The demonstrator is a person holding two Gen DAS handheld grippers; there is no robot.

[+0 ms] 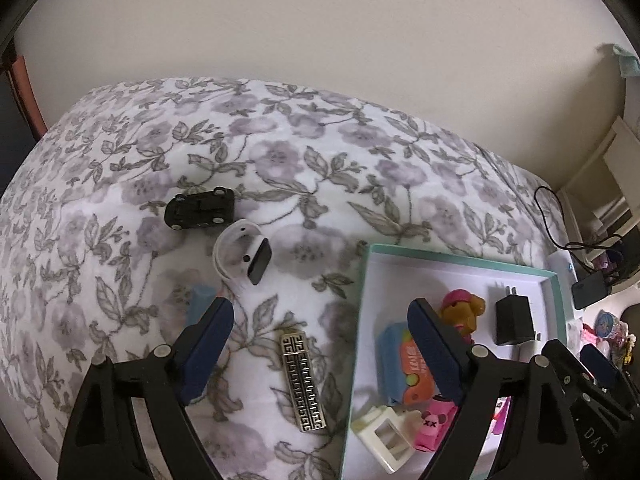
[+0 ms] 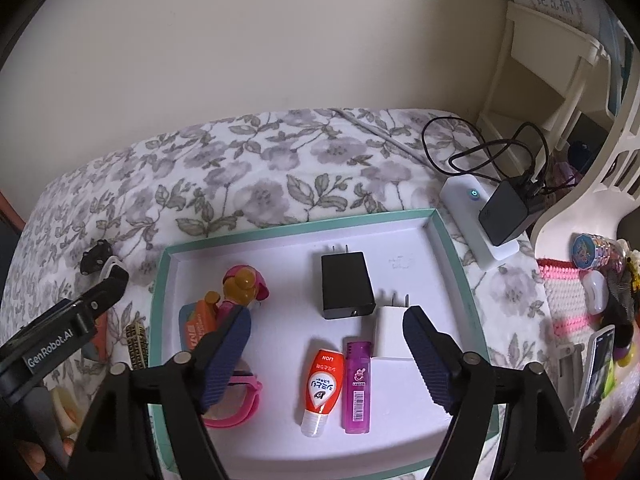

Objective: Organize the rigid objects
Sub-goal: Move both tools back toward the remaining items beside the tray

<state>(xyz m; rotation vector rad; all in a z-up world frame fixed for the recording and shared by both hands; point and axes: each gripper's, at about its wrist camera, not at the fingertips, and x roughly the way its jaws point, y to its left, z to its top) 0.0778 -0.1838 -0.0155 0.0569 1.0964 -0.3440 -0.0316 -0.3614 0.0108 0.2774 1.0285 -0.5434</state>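
A teal-rimmed white tray (image 2: 448,240) lies on the floral bed; it also shows in the left wrist view (image 1: 558,300). In it are a black charger (image 2: 346,286), a white charger (image 2: 390,332), a purple lighter (image 2: 357,388), an orange tube (image 2: 322,386), a toy figure (image 2: 242,284), a pink ring (image 2: 240,404) and an orange-blue pack (image 1: 404,364). My right gripper (image 2: 326,340) is open and empty above the tray. My left gripper (image 1: 320,320) is open and empty above a patterned metal bar (image 1: 304,380). Beyond it lie a black toy car (image 1: 200,208), a white band with a black block (image 1: 242,256) and a blue block (image 1: 200,300).
A white device (image 2: 476,216) with a black adapter (image 2: 504,212) and cable lies at the bed's right edge. A white shelf (image 2: 560,72) and cluttered trinkets (image 2: 600,272) stand to the right. The wall runs behind the bed.
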